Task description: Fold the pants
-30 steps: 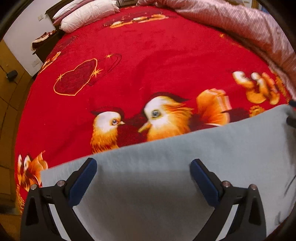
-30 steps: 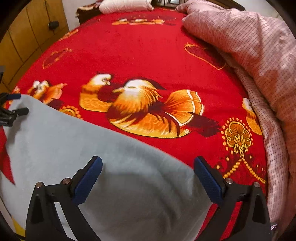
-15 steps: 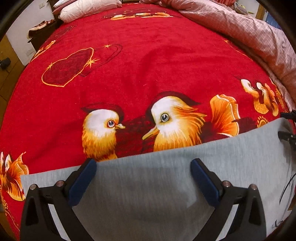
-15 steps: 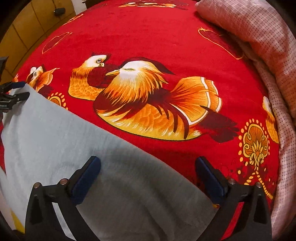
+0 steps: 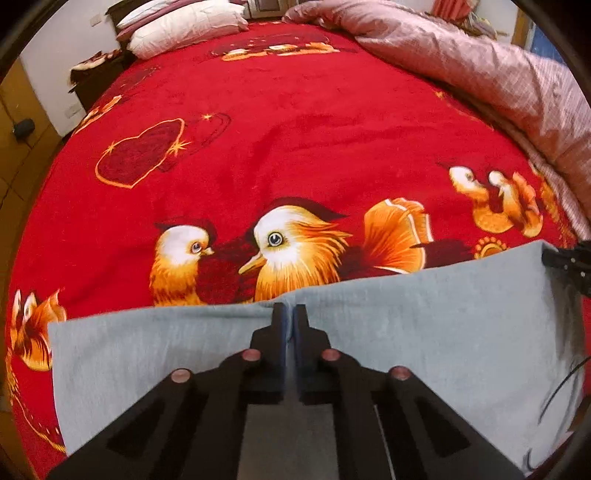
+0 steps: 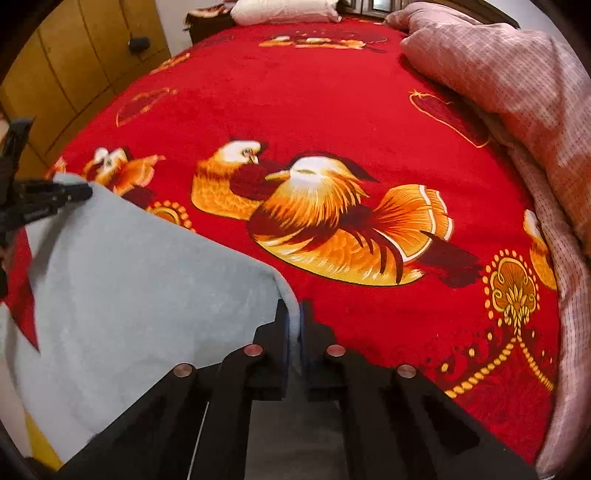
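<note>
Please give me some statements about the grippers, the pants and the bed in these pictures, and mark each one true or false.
1. The left gripper is shut on the far edge of the grey pants. True.
2. The right gripper is open and holds nothing. False: it is shut on the pants' edge.
3. The red blanket shows orange birds. True.
4. The pants lie on top of the pink quilt. False: the quilt is bunched at the bed's right side, apart from the pants.
5. White pillows lie at the far end of the bed. True.
</note>
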### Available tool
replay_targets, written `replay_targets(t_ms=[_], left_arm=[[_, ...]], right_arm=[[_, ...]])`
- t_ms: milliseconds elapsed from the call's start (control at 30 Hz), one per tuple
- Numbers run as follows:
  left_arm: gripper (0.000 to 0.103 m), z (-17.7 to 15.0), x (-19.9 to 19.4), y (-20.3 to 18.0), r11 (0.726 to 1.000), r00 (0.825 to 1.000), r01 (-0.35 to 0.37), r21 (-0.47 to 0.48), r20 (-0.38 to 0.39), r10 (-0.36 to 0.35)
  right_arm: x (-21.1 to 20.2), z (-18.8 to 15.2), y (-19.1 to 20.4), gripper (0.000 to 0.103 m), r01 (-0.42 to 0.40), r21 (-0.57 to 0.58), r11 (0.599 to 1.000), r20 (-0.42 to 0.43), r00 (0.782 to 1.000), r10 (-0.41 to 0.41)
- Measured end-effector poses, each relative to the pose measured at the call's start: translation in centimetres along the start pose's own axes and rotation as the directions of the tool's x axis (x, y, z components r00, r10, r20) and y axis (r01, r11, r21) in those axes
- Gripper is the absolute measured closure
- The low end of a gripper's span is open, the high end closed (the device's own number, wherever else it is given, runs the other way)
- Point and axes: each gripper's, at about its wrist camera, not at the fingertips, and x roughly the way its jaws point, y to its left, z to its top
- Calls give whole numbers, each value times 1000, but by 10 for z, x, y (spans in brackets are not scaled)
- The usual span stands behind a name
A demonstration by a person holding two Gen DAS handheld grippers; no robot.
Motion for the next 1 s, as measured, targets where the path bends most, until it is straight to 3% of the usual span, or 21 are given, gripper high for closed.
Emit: replay_targets(t_ms=[167,500,867,1000], left_arm=[[101,-16,-38,18,993,996,75,-94,64,-69],[101,-71,-125,9,983,974,109,-146,212,-77],[101,-171,-209,-15,982,945,99,-161,325,-41],[101,-210,-222,-28,980,944,100,-170,327,-39]], right_arm=[[-40,-9,12,98,-39,5,999,94,995,39],[-109,-52,46,99,-79,-72,994,170,981,90],[-156,-135,71,99,-63,-129,990,174,981,85],[-160,-163,80,99,-54,-150,987,154,985,77]])
